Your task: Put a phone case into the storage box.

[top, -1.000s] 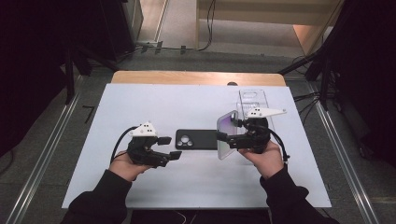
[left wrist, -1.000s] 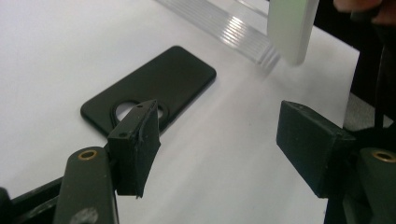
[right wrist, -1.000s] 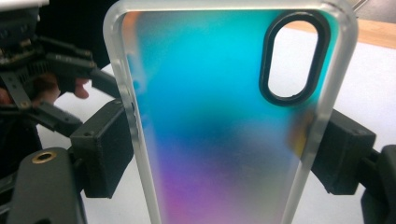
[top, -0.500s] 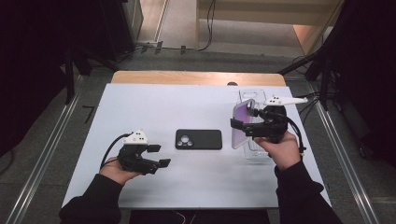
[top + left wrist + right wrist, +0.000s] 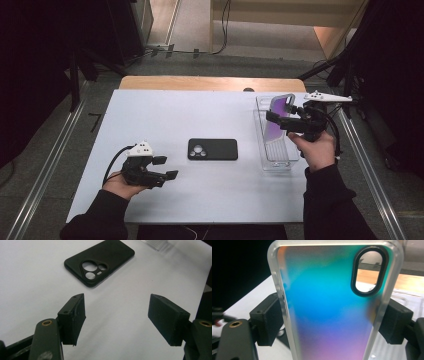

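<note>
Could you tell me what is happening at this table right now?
A person works at a white table with a handheld tool in each hand. The right tool is clamped on an iridescent phone case by its two long edges, holding it upright over a clear plastic bin at the table's right side. The left tool is open with nothing between its pads, low over the table near the front left. A black phone case lies flat mid-table, camera cutout up, untouched.

Iridescent case [image 5: 329, 315]: stood upright above the clear tray [image 5: 264, 155].
Black case [image 5: 212, 149]: lay flat, probably back-up, mid-table.
</note>
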A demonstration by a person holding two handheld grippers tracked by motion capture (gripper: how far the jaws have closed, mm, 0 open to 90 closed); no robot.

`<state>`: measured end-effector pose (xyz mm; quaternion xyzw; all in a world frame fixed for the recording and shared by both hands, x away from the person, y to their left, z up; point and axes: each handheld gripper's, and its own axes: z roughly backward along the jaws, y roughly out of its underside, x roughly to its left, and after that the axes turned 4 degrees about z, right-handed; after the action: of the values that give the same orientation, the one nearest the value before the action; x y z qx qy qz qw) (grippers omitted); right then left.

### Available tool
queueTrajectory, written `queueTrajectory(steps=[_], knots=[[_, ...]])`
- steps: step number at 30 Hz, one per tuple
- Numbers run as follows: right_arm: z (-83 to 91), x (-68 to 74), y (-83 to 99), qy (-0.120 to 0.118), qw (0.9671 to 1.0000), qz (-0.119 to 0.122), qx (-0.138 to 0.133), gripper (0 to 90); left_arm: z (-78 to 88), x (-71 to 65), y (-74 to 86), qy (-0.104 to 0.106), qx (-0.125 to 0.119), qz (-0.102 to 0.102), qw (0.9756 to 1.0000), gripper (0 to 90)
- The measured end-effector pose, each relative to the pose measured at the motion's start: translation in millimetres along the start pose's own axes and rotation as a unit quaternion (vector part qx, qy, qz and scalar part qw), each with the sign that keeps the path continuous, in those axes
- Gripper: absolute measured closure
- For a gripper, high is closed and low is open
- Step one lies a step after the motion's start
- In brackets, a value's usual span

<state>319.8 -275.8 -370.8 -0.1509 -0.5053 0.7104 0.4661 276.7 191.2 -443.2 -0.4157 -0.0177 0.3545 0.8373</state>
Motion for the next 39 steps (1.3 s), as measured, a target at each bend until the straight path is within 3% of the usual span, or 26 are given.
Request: queueTrajectory(steps=[9, 15, 23, 39], knots=[[-12.6, -27.0, -10.0, 0.055, 0.9975, -0.038, -0.024, 16.0, -1.4, 1.5, 2.0, -0.001, 0.003, 0.000, 1.0000, 30.5], [-25.9, -45.8, -16.4, 0.094, 0.9941, -0.046, -0.027, 15.9, -3.7, 3.7, 3.8, -0.002, 0.002, 0.004, 1.0000, 30.5], [-52.1, -61.4, -22.7, 0.146, 0.9884, -0.041, -0.008, 15.9, -5.2, 4.4, 4.8, -0.005, 0.009, 0.001, 0.9999, 30.5], [-100.1, -82.1, -21.1, 0.174, 0.9839, -0.043, 0.003, 15.8, -7.6, 3.2, 4.7, -0.005, 0.015, -0.004, 0.9999, 30.5]])
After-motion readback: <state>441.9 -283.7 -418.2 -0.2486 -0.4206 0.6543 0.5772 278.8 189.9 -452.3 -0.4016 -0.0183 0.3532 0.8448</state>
